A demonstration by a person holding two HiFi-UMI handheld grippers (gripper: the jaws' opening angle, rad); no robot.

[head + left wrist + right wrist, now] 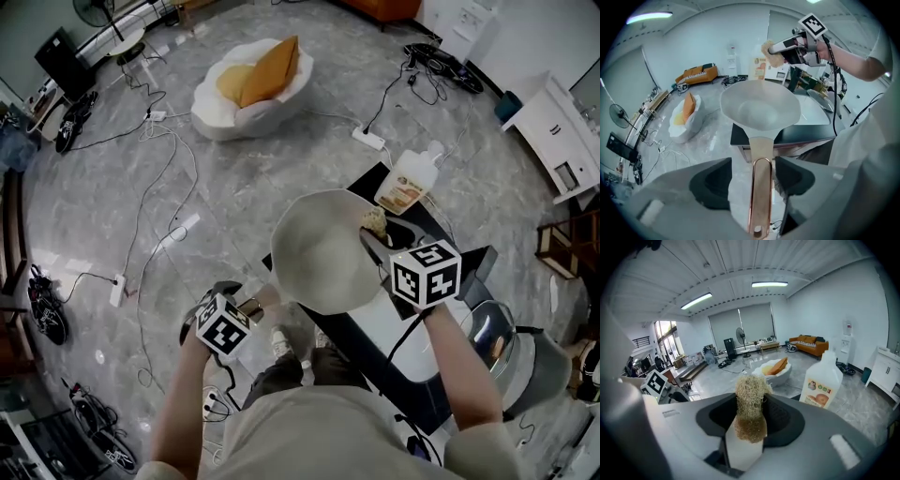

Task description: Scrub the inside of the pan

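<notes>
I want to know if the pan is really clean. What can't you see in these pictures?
- Underside of the pan: head view, its own bowl hides it, so whether it rests on the table is unclear.
- Small stains inside the pan: every view, the surface is too pale and blurred.
- Words on the bottle label: right gripper view, too small to read.

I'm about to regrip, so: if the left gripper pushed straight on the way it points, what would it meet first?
The pan handle, which lies between the open jaws of the left gripper with gaps on either side. Further along, probably the pan bowl, where the handle widens.
</notes>
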